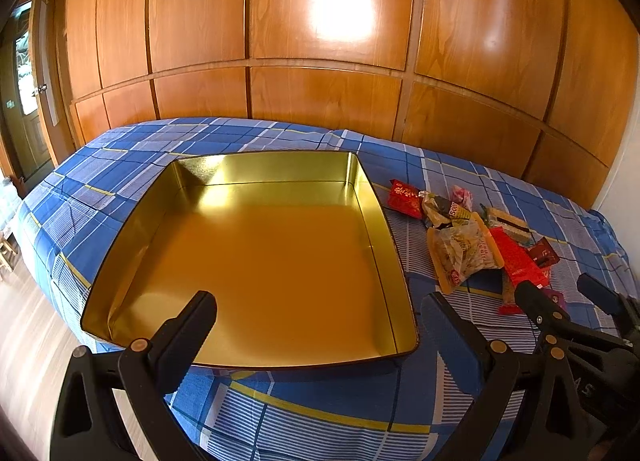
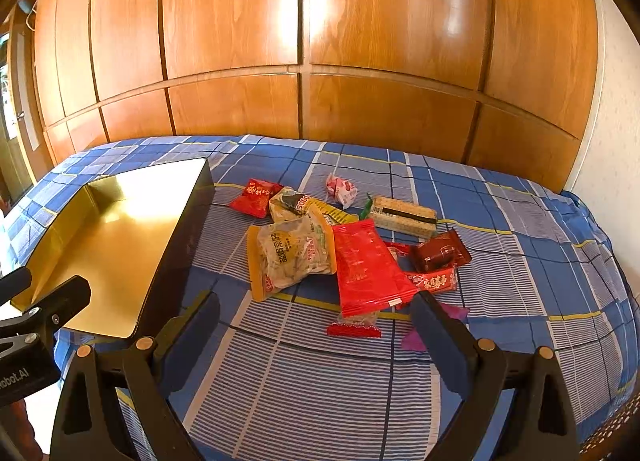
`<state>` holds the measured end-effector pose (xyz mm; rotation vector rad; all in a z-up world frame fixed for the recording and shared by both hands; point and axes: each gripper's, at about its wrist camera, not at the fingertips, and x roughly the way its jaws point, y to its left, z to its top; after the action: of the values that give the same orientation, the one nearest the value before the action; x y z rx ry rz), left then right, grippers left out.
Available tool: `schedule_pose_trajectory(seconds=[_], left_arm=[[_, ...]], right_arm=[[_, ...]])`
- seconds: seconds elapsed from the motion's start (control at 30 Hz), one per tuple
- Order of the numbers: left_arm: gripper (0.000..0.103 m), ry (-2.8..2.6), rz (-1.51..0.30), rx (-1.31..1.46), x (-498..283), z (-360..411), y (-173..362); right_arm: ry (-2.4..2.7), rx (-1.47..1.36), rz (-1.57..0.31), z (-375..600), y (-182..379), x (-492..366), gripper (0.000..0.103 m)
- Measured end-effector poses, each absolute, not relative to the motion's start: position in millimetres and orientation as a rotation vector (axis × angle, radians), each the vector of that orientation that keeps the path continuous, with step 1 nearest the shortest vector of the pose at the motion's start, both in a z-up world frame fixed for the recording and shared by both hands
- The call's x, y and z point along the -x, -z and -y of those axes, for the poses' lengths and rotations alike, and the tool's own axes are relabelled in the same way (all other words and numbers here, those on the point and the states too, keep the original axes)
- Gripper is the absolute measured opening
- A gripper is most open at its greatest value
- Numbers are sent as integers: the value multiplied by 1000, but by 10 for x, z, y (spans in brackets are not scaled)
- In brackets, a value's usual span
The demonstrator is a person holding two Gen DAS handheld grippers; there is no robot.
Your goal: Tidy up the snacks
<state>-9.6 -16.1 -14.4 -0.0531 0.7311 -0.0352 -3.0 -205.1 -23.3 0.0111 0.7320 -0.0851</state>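
Because the shallow square gold-lined tin tray (image 1: 260,253) lies empty on the blue plaid bedspread (image 2: 320,381) with its open side up, you have a clear drop zone just left of the loose heap of wrapped snacks (image 2: 344,245). Your left tongs (image 1: 316,313) hang released over the tray's near rim, holding nothing. Your right tongs (image 2: 316,313) gape just short of the long red foil packet (image 2: 368,265), likely the first pick.
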Motion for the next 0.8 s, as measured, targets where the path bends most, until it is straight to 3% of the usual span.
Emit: schedule_pose_trajectory(seconds=[0.8], left_arm=[[103, 111, -742, 27, 95, 280, 171]], right_arm=[[11, 7, -751, 2272, 188, -90, 98]])
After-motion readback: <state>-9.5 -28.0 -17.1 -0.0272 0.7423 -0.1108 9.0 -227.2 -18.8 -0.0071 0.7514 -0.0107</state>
